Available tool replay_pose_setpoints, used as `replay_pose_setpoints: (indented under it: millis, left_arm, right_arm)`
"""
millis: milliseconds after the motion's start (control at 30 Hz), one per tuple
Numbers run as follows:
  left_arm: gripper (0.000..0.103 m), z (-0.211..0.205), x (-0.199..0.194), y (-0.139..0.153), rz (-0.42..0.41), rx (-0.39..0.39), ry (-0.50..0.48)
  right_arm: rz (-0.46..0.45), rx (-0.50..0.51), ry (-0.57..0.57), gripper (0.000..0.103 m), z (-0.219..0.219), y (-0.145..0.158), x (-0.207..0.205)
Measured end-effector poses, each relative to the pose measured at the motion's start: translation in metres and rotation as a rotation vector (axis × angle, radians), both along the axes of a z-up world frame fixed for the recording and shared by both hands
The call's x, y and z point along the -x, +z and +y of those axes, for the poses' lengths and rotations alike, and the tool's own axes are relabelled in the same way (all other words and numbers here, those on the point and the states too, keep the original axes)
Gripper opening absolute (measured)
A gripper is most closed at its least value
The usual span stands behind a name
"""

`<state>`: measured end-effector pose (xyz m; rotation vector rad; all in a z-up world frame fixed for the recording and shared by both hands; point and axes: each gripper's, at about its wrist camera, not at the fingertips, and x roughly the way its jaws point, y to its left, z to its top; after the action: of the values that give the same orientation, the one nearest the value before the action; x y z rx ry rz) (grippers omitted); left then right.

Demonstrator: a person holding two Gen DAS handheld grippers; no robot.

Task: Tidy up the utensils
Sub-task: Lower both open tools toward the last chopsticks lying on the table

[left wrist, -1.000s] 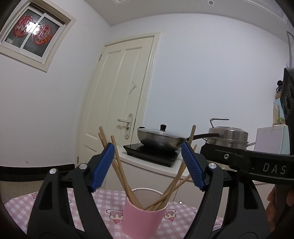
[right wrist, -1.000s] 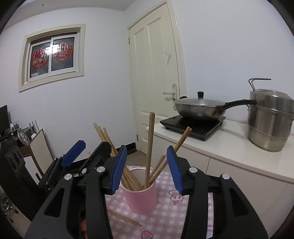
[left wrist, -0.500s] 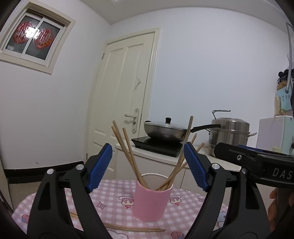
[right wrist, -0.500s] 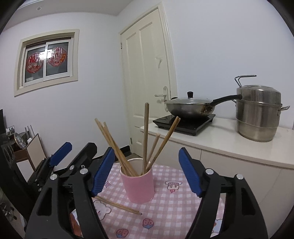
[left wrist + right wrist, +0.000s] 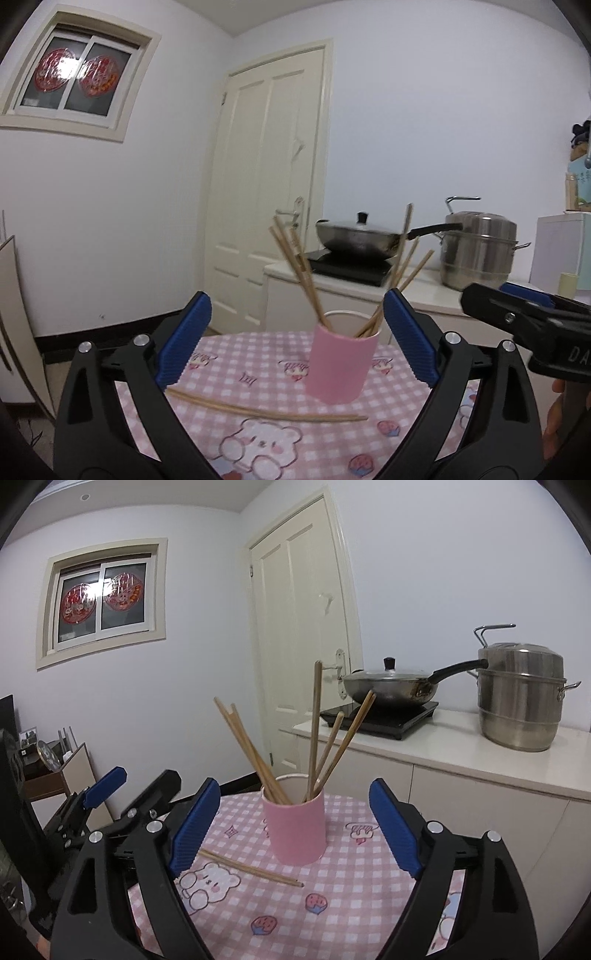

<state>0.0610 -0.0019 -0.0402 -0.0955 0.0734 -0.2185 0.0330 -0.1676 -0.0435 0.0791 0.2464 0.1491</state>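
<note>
A pink cup (image 5: pixel 341 363) (image 5: pixel 295 829) stands upright on a pink checked tablecloth (image 5: pixel 258 373) (image 5: pixel 351 886) and holds several wooden chopsticks (image 5: pixel 295 266) (image 5: pixel 317 731). A loose pair of chopsticks (image 5: pixel 266 408) (image 5: pixel 251 869) lies flat on the cloth in front and left of the cup. My left gripper (image 5: pixel 295 343) is open and empty, back from the cup; it also shows at the left of the right wrist view (image 5: pixel 133 788). My right gripper (image 5: pixel 291 830) is open and empty, its blue pads either side of the cup, nearer me than it.
Behind the table runs a white counter (image 5: pixel 461 746) with a lidded wok (image 5: pixel 391 686) on a black hob and a steel steamer pot (image 5: pixel 521 698). A cream door (image 5: pixel 269 184) stands behind. A board leans at the left (image 5: pixel 14 325).
Both grippers have drawn back and risen from the cup. The right gripper's jaws have opened wider. The loose chopsticks on the cloth have come into the left view.
</note>
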Motion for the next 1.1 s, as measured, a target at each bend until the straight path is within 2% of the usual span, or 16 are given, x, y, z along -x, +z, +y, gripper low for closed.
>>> replay_pose_setpoints:
  millis: [100,267,500,633,767,933,1100]
  left_arm:
    - [0.093,0.010,0.000,-0.003,0.023,-0.006,0.018]
    - [0.093,0.025,-0.007,-0.008,0.082,-0.013,0.054]
    - [0.093,0.053,-0.032,-0.021,0.251,0.019,0.128]
    - [0.093,0.067,-0.053,-0.035,0.376,0.050,0.160]
    - [0.093,0.071,-0.066,-0.045,0.448,0.060,0.150]
    - [0.093,0.069,-0.088,-0.060,0.573,0.116,0.115]
    - [0.093,0.051,-0.115,-0.072,0.715,0.088,0.103]
  right_arm:
    - [0.006,0.003,0.005,0.080,0.003,-0.004,0.001]
    - [0.021,0.006,0.012,0.087,0.009,-0.012,0.001]
    - [0.073,0.016,0.027,0.087,0.010,-0.029,-0.009]
    - [0.109,0.017,0.033,0.087,0.007,-0.041,-0.018]
    - [0.133,0.004,0.031,0.087,0.002,-0.048,-0.025]
    - [0.162,-0.003,0.042,0.088,-0.002,-0.055,-0.034]
    - [0.203,-0.036,0.069,0.089,-0.007,-0.062,-0.043]
